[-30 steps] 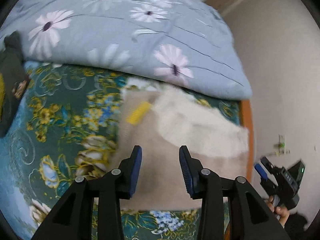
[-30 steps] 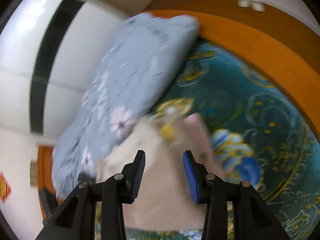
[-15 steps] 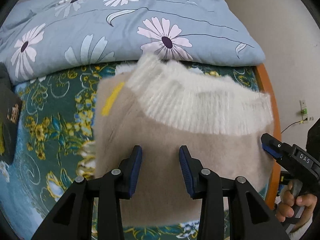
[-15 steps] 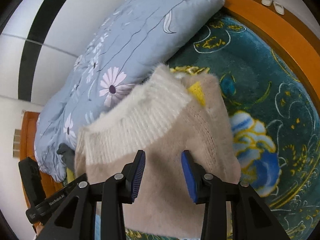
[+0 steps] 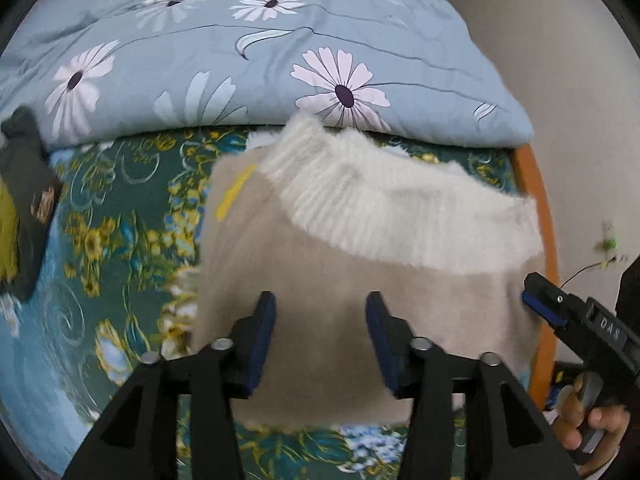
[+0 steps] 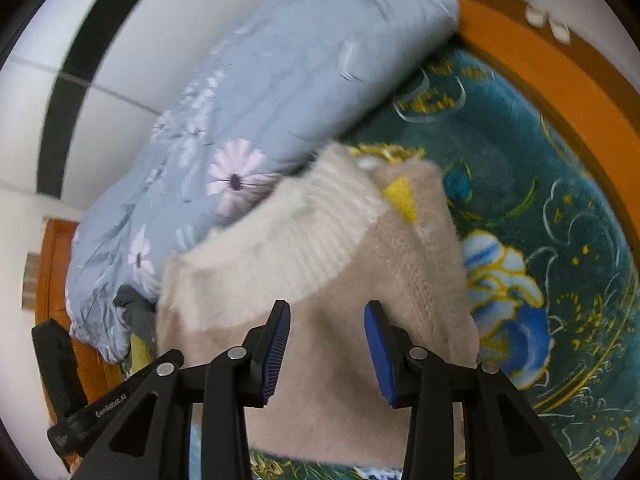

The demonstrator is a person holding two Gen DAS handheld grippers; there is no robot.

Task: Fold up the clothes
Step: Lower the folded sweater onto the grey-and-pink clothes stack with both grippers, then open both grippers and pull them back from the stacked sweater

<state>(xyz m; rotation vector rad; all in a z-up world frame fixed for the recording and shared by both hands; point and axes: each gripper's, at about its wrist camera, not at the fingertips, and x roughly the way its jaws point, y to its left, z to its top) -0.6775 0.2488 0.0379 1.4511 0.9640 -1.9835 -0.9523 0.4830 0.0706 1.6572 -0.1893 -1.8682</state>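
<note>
A folded beige sweater (image 5: 320, 264) with a white ribbed band (image 5: 400, 216) and a yellow tag (image 5: 234, 192) lies on the green floral bedsheet (image 5: 120, 220). My left gripper (image 5: 320, 312) hovers over the sweater's near half. Its jaws are opening and its pads press on nothing. In the right wrist view the same sweater (image 6: 400, 272) lies under my right gripper (image 6: 326, 320), whose jaws stand apart and clear of the knit. The right gripper (image 5: 542, 308) also shows at the sweater's right edge, held by a hand (image 5: 588, 412).
A blue daisy-print quilt (image 5: 240, 60) is heaped just behind the sweater. A dark garment (image 5: 24, 184) lies at the far left of the bed. The orange bed frame (image 5: 540, 200) and a wall border the bed on the right.
Both grippers have come down closer over the sweater, which now fills more of each view. The left jaws have spread wider. The right jaws look the same.
</note>
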